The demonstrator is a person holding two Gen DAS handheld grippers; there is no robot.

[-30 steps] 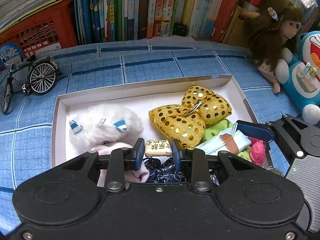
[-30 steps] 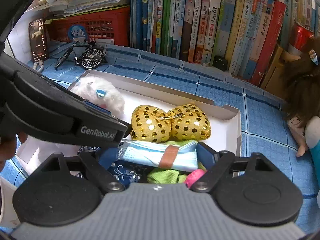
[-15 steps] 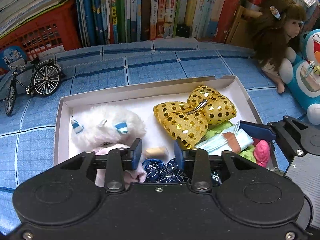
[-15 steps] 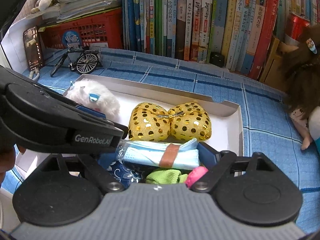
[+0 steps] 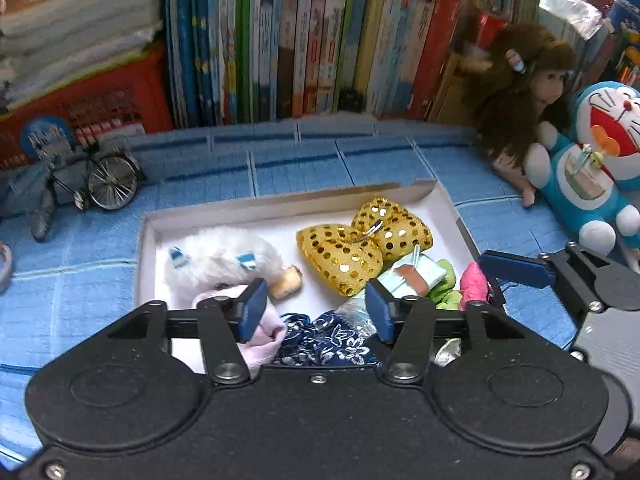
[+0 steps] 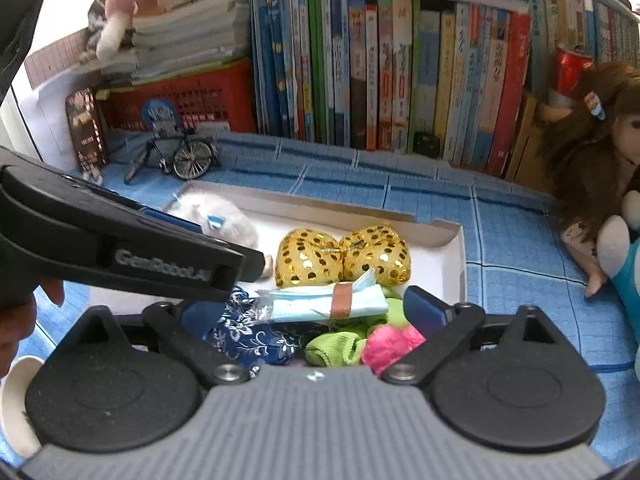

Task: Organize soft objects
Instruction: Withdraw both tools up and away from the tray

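The table (image 5: 380,164) wears a blue gridded mat, with a row of books (image 6: 400,72) along the back at 12 o'clock; their spine lettering is too blurred to read. A white box (image 5: 280,204) lies mid-table and holds the soft things. At 9 o'clock inside it sits a white plush (image 5: 216,258); at 1 o'clock a gold bow (image 5: 360,240) with sequins. Nearer the cameras lie a folded blue mask (image 6: 332,300) with a brown band, a navy cloth (image 6: 248,336) with a white flower print, a green sock (image 6: 332,346), a pink sock (image 5: 260,338) and a pink lump (image 6: 388,346). A small tan block (image 5: 286,282) rests just beside the plush; a second ago it sat upright between the left claw's tips showing printed characters, and it now lies tipped over, free of them

The left claw (image 5: 316,310) hangs wide open over the navy cloth, holding nothing; it has opened much wider than before. Its side reads "GenRobot.AI" in the right view. The right claw (image 6: 308,308) is also spread wide and empty, its tips flanking the mask and socks

Outside the box: a doll (image 5: 528,92) and a blue cat plush (image 5: 596,168) at 2 o'clock, a toy bicycle (image 5: 84,188) and a red basket (image 6: 188,96) at 10 o'clock
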